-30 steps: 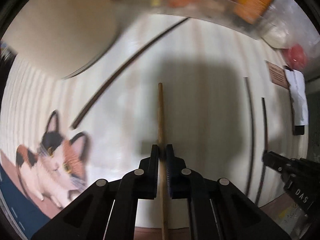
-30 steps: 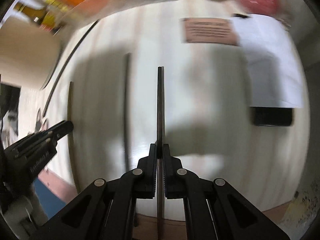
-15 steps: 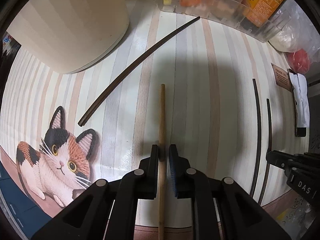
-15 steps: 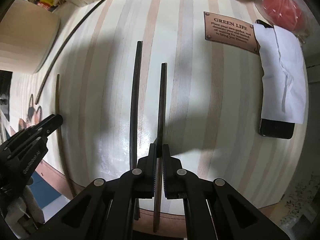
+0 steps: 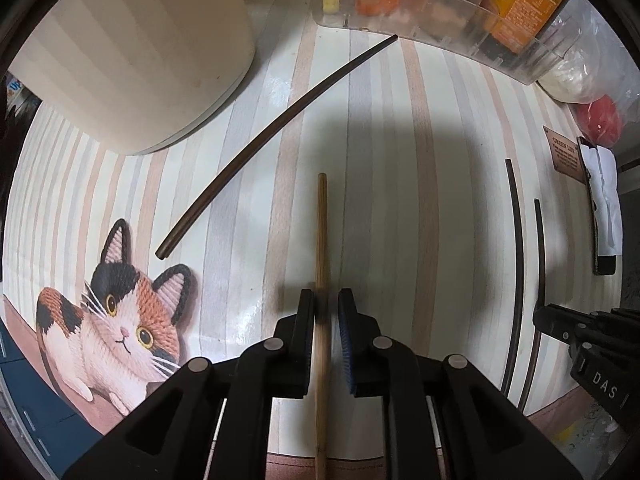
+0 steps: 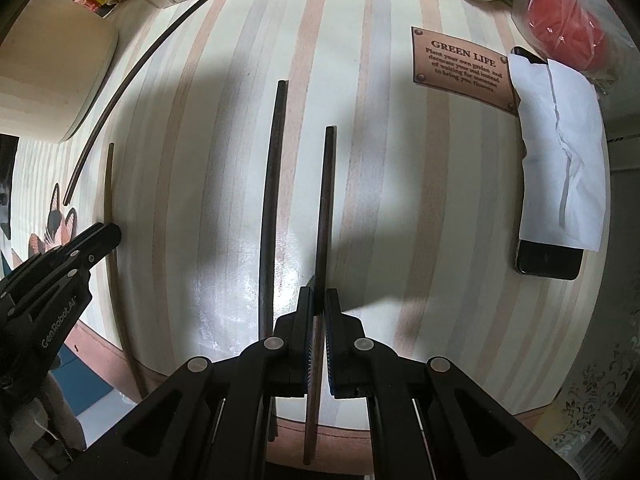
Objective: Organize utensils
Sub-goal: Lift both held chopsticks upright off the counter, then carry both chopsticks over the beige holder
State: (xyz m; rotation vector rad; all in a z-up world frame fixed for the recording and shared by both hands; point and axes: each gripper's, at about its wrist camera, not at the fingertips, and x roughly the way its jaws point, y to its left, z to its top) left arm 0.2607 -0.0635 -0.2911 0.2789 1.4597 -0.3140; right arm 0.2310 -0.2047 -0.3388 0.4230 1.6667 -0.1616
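A light brown wooden chopstick (image 5: 321, 240) lies on the striped mat between the fingers of my left gripper (image 5: 325, 300), whose jaws stand slightly apart around it. A dark chopstick (image 5: 276, 136) lies diagonally to its upper left. My right gripper (image 6: 319, 296) has its jaws just apart around a dark brown chopstick (image 6: 325, 200). A second dark chopstick (image 6: 272, 184) lies just left of it, roughly parallel. The light chopstick also shows at the left of the right wrist view (image 6: 109, 184), by the left gripper's body (image 6: 48, 272).
A cream lidded container (image 5: 132, 52) stands at the back left, a clear bin of bottles (image 5: 440, 12) along the back. A phone under white paper (image 6: 556, 168), a red bagged item (image 6: 564, 36) and a brown label (image 6: 464, 68) lie right. A cat picture (image 5: 116, 312) marks the mat's near left.
Both grippers lowered their chopsticks onto the mat; the left jaws have opened a little around the light chopstick, the right jaws slightly around the dark one.
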